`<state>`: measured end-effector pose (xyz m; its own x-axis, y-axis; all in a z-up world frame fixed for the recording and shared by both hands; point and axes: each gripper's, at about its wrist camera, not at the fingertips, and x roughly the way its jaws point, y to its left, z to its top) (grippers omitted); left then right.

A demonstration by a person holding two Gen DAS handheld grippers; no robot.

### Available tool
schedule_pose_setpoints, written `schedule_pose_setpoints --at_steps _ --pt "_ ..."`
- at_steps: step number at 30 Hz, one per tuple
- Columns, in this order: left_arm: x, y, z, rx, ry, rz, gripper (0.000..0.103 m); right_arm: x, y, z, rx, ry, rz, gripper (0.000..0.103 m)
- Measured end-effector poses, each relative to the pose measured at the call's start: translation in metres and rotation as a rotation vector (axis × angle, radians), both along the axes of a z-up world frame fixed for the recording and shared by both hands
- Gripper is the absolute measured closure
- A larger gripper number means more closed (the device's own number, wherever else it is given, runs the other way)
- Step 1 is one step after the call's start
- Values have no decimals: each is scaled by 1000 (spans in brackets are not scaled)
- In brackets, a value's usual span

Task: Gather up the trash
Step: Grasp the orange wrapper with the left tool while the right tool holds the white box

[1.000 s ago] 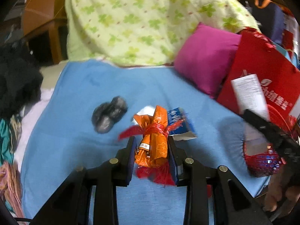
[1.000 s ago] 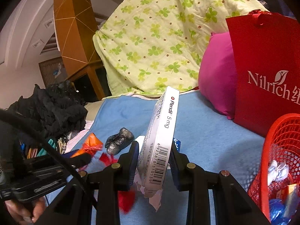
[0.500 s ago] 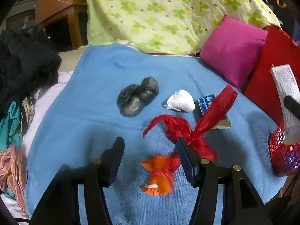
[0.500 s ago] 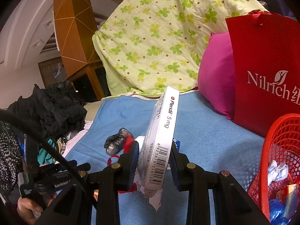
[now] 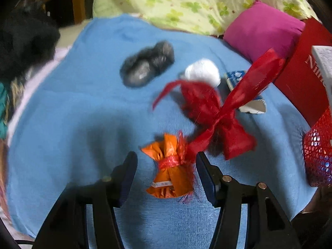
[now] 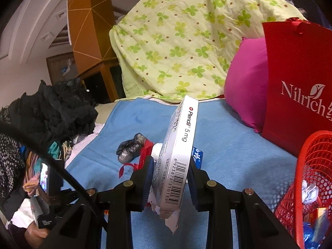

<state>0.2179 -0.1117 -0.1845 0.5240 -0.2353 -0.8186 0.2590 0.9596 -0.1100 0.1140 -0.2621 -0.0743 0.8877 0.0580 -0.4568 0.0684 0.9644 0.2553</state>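
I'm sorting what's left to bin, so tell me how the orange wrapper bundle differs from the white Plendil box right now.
The orange wrapper bundle is crumpled and soft, cinched with red string; the white Plendil box is flat and rigid with a barcode. The bundle lies loose on the blue blanket between the open left gripper; the box is clamped upright in the right gripper. Both are packaging and neither is in the red basket yet.

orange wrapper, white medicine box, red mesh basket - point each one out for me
orange wrapper [image 5: 170, 174]: left wrist view, on its crinkled body below the red tie
white medicine box [image 6: 176, 155]: right wrist view, on its narrow printed side
red mesh basket [image 6: 311, 166]: right wrist view, on its mesh wall
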Motion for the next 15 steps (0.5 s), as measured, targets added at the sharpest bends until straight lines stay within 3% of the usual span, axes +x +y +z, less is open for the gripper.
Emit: schedule_pose_setpoints --at_steps 2,3,4,5,8,15 --pt "3 4 -11 -19 36 16 44 1 2 0 -5 5 4 70" --pt "2 6 -14 -28 42 15 49 2 3 -1 -6 8 4 70" --pt "1 8 -15 -30 33 15 55 2 3 -1 -7 10 5 70" --pt "-1 10 -14 -31 25 17 70 2 3 -2 -8 12 4 70" --pt "-5 24 -4 -78 12 40 70 2 4 -1 -5 13 1 70" --pt "-25 36 33 -70 -102 37 70 3 5 0 -5 8 4 70"
